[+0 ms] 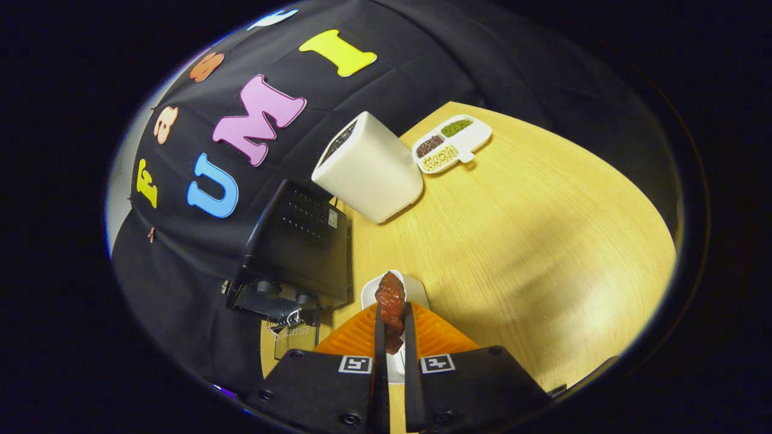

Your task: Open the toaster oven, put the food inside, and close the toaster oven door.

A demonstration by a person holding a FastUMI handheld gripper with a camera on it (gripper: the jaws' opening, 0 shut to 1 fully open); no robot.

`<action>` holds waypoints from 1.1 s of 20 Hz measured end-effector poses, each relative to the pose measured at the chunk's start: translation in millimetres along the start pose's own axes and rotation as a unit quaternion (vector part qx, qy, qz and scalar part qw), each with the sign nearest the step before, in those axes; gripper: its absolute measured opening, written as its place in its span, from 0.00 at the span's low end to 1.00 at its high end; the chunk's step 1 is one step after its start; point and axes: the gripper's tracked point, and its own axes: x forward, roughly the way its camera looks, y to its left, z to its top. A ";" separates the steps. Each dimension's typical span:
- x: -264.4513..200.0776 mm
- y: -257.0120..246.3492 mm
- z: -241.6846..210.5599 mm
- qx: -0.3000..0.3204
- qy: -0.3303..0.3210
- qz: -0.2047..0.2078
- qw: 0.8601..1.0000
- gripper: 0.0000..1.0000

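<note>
Hand-held gripper [392,322] hides most of the plate [416,288].

No text can be read; a small label on the toaster oven [332,218] is illegible.

Gripper-mounted fisheye, high above the wooden table [512,229], looking steeply down along its fingers [381,337].

dim booth, warm glare patch on table [543,253], soft shadows, heavy fisheye bend at edges, sharp centre.
</note>
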 end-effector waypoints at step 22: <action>90.0 269.7 -130.9 0.056 0.005 0.133 0.989 0.14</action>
